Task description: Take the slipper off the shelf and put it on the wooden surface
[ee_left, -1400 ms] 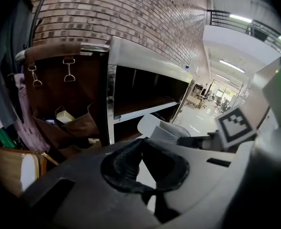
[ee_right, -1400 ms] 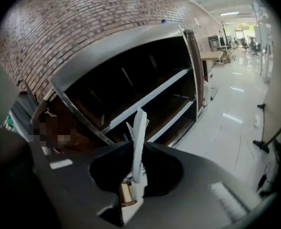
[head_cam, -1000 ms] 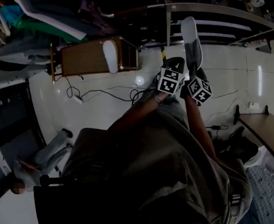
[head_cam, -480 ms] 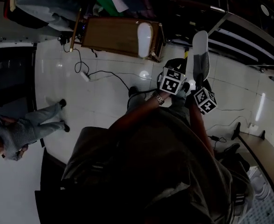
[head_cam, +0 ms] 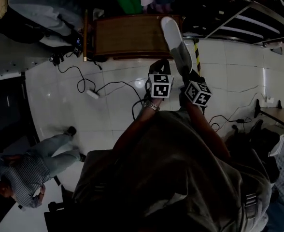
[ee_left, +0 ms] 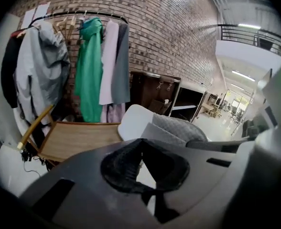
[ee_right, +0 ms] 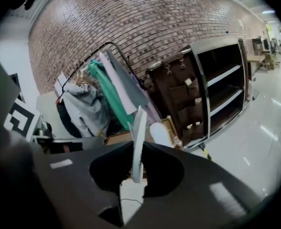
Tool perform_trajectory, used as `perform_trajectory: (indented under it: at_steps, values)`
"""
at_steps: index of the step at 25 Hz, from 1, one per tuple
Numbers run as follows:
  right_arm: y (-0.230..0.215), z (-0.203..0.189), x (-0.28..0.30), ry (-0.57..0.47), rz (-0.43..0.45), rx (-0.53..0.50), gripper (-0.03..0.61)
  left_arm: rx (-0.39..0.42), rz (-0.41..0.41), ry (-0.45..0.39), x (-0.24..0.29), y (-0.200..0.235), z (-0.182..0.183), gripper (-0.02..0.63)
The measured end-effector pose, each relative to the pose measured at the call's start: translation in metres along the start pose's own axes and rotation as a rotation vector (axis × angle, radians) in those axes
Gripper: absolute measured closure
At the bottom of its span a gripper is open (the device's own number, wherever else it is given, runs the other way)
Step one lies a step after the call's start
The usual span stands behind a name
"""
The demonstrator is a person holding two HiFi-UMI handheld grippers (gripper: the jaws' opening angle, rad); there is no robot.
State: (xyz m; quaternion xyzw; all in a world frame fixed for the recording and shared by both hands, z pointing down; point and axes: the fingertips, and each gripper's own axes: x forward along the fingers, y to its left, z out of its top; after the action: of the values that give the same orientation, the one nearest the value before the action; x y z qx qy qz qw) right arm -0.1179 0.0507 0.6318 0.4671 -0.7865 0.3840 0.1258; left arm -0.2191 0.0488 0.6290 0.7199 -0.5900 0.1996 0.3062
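Observation:
My right gripper (head_cam: 189,75) is shut on a white-soled slipper (head_cam: 175,41), which sticks out away from me. In the right gripper view the slipper (ee_right: 138,140) stands edge-on, pinched between the jaws. Its far end reaches over the right end of the low wooden surface (head_cam: 125,35). A second white slipper (ee_right: 160,133) lies on that surface (ee_right: 119,138). My left gripper (head_cam: 162,65) hangs just left of the right one, shut on nothing. In its own view, the left gripper (ee_left: 141,144) has a slipper with a white sole and grey upper (ee_left: 152,128) beyond it, beside the wooden surface (ee_left: 76,140).
A clothes rack (ee_left: 90,66) full of garments stands behind the wooden surface against a brick wall. A dark open shelf (ee_right: 221,85) is to its right. A cable and power strip (head_cam: 92,93) lie on the white floor. A person (head_cam: 35,173) stands at lower left.
Both grippers and the held slipper have moved left and nearer to the wooden surface. The slipper's far end now overlaps its right end, hiding the slipper that lies there.

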Motion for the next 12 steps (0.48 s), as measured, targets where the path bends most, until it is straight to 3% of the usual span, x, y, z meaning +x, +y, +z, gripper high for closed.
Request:
perform_trajectory:
  at_steps: [5, 9, 12]
  values:
    - [0.121, -0.034, 0.007, 0.037, 0.115, -0.066, 0.531, -0.082, 0.054, -0.018, -0.065, 0.067, -0.026, 0.609]
    - [0.142, -0.083, 0.027, 0.12, 0.136, 0.001, 0.53, -0.135, 0.106, -0.028, -0.094, 0.102, -0.05, 0.609]
    - [0.145, -0.129, 0.039, 0.219, 0.128, -0.014, 0.529, -0.161, 0.141, -0.03, -0.108, 0.122, -0.067, 0.609]
